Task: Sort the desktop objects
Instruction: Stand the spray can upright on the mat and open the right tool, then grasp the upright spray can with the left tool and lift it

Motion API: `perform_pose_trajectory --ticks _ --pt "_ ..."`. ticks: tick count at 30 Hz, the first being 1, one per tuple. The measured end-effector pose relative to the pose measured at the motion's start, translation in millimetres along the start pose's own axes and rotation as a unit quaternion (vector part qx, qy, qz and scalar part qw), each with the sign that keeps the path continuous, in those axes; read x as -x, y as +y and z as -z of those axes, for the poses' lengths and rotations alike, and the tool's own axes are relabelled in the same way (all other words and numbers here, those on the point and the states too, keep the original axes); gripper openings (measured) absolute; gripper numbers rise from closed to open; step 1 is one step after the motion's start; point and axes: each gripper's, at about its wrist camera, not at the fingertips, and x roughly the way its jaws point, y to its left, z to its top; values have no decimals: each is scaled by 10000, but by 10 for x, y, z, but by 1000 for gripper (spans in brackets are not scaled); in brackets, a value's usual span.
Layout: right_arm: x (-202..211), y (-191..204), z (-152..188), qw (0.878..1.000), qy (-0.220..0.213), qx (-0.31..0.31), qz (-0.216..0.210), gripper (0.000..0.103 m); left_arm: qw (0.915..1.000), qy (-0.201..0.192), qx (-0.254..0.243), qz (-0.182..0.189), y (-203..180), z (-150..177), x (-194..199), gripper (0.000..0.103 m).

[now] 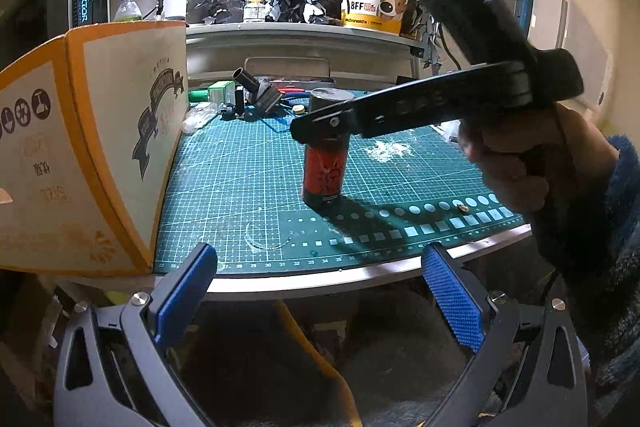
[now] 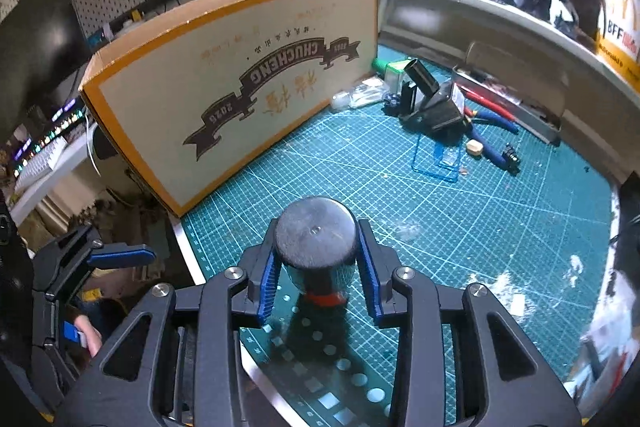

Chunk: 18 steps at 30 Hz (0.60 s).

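1. My right gripper [image 2: 318, 267] has its blue pads on both sides of the black-capped red can [image 2: 316, 247], which stands upright on the cutting mat [image 2: 460, 227]; whether they already press it, I cannot tell.
2. My left gripper [image 1: 320, 287] waits wide and empty at the desk edge [image 1: 320, 287].
3. I judge this as grasping or releasing.
4. The cardboard box [image 2: 224, 87] on the left is near; the mat to the right is free.

Your desk is dimly lit, with both frames dark at the corners. The can [image 1: 323, 151] throws a long shadow toward the lower right across the cutting mat [image 1: 240, 187]. Fisheye bending curves the cardboard box [image 2: 240, 83], and your right hand [image 1: 516, 163] blurs slightly.
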Motion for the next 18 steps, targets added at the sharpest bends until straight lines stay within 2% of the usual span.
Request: perform_pose_trajectory --ticks 1,4,8,14,16,18 --pt "25 -5 12 10000 -63 22 -38 44 10000 4 9 -1 9 0 -4 103" --pt "166 -21 55 9993 -222 300 -20 45 10000 6 26 -1 33 -1 -10 103" --pt "362 -21 122 9945 -371 977 -1 46 10000 22 53 66 52 -3 -30 103" --pt "302 48 97 9832 -259 1777 -318 45 9999 35 -9 129 11 3 -56 103" --pt "245 79 99 9794 -234 1974 -353 43 9999 47 -25 92 9 5 -62 103" --pt "198 59 73 9814 -226 1864 -399 32 10000 57 -6 71 19 -1 -64 103"
